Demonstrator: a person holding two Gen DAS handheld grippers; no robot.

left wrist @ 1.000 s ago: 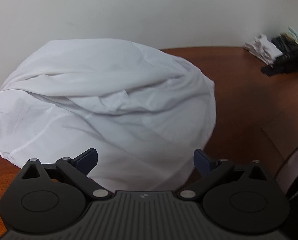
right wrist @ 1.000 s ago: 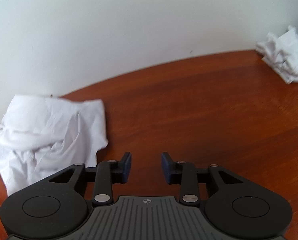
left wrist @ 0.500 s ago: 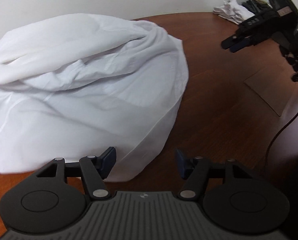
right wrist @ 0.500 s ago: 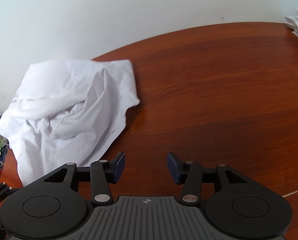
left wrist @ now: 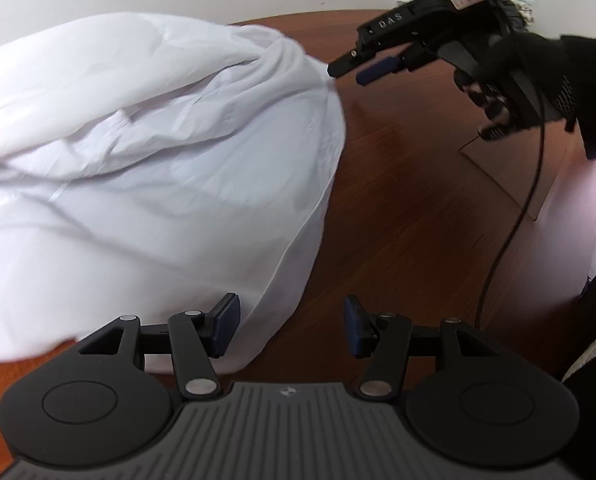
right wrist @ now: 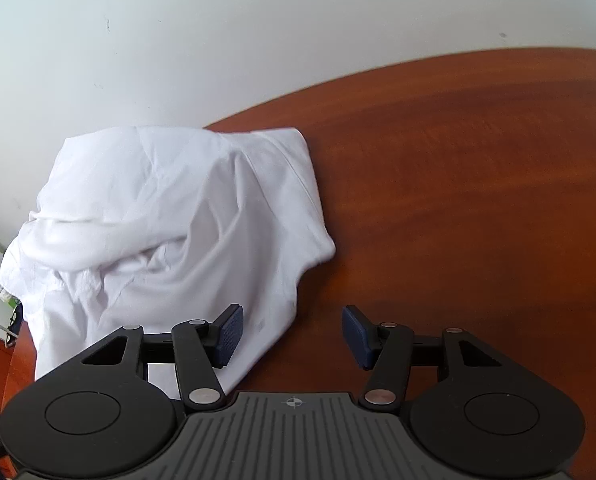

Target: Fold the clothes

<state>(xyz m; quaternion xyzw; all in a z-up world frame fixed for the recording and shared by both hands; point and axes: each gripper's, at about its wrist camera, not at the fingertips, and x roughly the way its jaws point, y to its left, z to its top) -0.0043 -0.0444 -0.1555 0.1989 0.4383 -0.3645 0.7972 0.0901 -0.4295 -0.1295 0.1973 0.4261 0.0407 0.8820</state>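
One readable label, "DAS", on the right claw (left wrist: 361, 70) (black housing).

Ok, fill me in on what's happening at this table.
A person is starting to fold a crumpled white cotton shirt heaped on a reddish-brown wooden table, with a black two-finger gripper in each hand. The left gripper has just been closing, yet its jaws are still apart over the shirt's near hem, gripping nothing. The right gripper, held in a black-gloved hand, has just been opening and hovers at the shirt's right edge, also empty.
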